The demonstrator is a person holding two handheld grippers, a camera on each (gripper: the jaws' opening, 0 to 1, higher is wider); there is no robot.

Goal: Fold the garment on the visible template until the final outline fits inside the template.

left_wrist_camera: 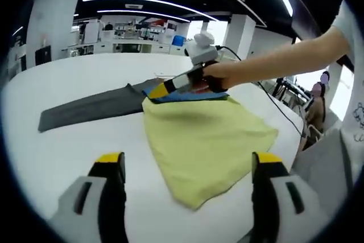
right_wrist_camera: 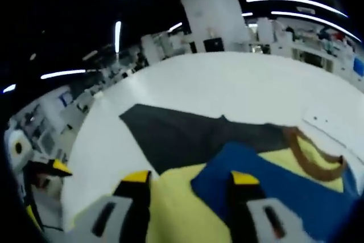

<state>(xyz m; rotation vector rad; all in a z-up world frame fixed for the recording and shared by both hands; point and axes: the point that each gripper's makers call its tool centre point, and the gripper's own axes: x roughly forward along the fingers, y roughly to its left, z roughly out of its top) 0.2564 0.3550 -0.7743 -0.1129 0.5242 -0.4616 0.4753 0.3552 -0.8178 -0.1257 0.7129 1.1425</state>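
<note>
My right tongs pinch the yellow garment at its far edge on the dark template; left tongs hover released. I'd pull the fold over slowly, keeping edges square.

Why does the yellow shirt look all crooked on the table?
The yellow garment lies askew: one corner hangs toward the white table's near edge, and it is partly folded, so its blue inside shows near the right gripper. A dark grey cloth sticks out from beside it.
</note>
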